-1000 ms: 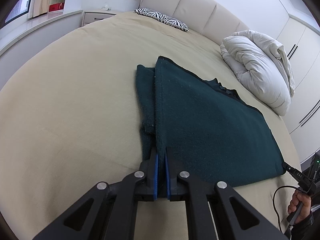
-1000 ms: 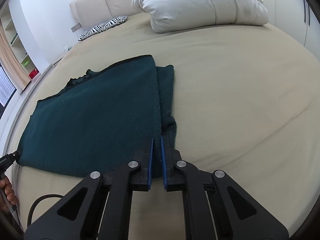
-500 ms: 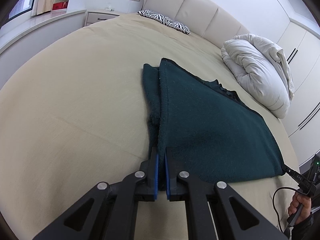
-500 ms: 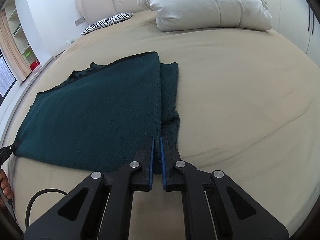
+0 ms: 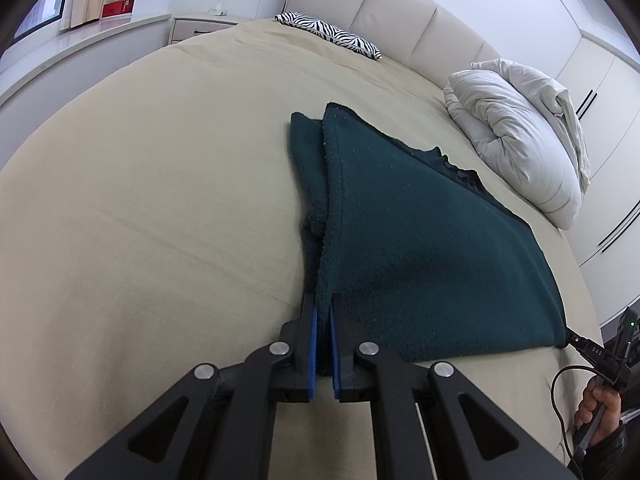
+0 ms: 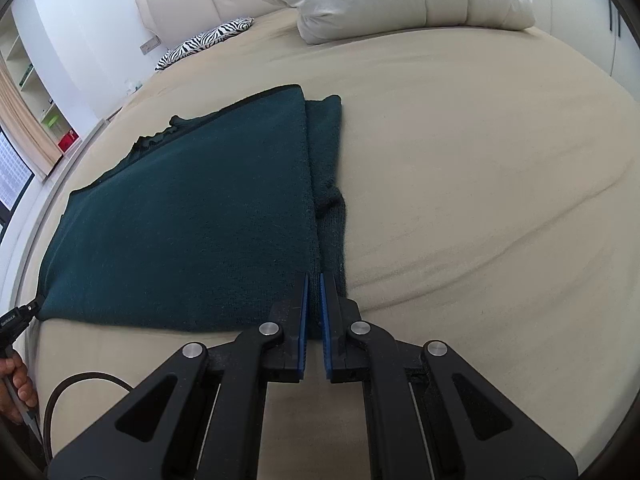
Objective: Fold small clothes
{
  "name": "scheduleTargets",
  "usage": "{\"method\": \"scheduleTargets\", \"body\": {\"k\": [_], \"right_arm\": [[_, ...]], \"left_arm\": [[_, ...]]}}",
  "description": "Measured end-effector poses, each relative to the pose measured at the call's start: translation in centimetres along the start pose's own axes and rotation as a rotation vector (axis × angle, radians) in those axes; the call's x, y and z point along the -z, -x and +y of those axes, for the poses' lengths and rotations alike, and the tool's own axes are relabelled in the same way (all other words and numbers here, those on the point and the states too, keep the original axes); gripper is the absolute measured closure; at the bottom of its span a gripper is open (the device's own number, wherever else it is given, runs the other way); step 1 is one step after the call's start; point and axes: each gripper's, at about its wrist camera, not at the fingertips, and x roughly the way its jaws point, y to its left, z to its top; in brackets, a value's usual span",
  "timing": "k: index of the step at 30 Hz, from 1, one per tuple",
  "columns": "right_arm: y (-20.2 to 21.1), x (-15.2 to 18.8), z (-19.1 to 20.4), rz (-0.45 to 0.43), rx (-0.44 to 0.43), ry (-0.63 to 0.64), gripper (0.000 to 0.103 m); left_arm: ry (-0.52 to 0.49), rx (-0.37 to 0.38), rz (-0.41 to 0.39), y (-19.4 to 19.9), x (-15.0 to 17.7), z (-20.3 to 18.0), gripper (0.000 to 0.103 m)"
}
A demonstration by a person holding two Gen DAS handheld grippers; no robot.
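**K:** Since 1 s ago both cameras sit a bit lower and closer to the cloth; the dark green garment (image 5: 420, 248) itself looks unmoved on the bed (image 5: 160, 184).

**M:** Grips?

**K:** Left gripper (image 5: 322, 320) clenched on the near corner of the garment's left edge, cloth between the blue pads. Right gripper (image 6: 314, 292) clamped the same way on the near corner at the opposite edge.

**M:** Garment layout?

**K:** Flat, folded over, a narrower layer sticking out from under the top one along each held edge. Ruffled trim shows at the far edge.

**M:** Surface, room?

**K:** Beige sheet, a few shallow creases. Beyond the garment: padded cream headboard (image 5: 384, 12), zebra-print pillow (image 5: 332, 34) just in front of it. Bundled white duvet (image 5: 520, 136) right of the garment, well apart. Nightstand (image 5: 204, 26) and a window ledge far left of it, white wardrobe doors (image 5: 600, 92) behind the duvet.
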Motion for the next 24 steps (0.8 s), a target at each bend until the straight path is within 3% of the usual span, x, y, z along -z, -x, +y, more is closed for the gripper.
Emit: {"method": "scheduleTargets", "body": {"k": [24], "right_arm": [[-0.67,0.68,-0.06,0.013,-0.004,-0.012,0.098]], "left_arm": [[0.011,0.005,0.002,-0.03,0.64,0.5,0.096]]}}
